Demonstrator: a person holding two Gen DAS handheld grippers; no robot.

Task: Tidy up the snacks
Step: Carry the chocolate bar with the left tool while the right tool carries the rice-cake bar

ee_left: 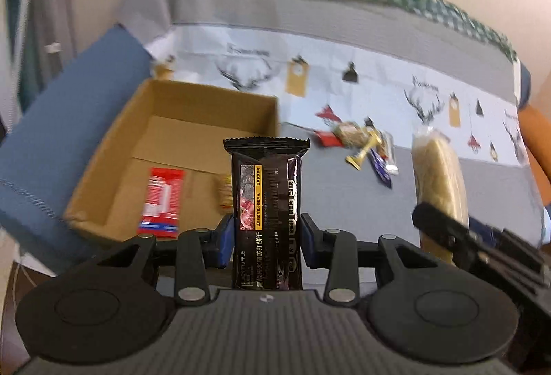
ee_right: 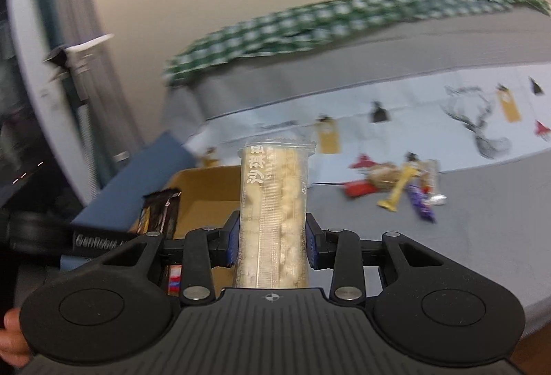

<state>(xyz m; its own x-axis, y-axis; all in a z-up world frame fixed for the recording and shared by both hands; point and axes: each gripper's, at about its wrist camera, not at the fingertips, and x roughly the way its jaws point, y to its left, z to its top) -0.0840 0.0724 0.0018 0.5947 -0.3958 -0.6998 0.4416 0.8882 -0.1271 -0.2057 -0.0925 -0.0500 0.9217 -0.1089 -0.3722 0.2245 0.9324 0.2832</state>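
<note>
The left hand-held gripper (ee_left: 267, 240) clenched an upright black biscuit packet (ee_left: 266, 213) printed "BLACK TRUFFLE" above an open cardboard box (ee_left: 206, 106), while the right hand-held gripper (ee_right: 272, 242) grasped a clear packet of pale puffed snack (ee_right: 273, 213) bearing white Chinese characters beside it.

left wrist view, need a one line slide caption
Left gripper holds a black cracker pack upright above the cardboard box, loose snacks beyond.

Black cracker packet (ee_left: 267, 213) and clear beige snack pack (ee_right: 273, 213) stand upright near the open cardboard box (ee_left: 165, 120).
</note>
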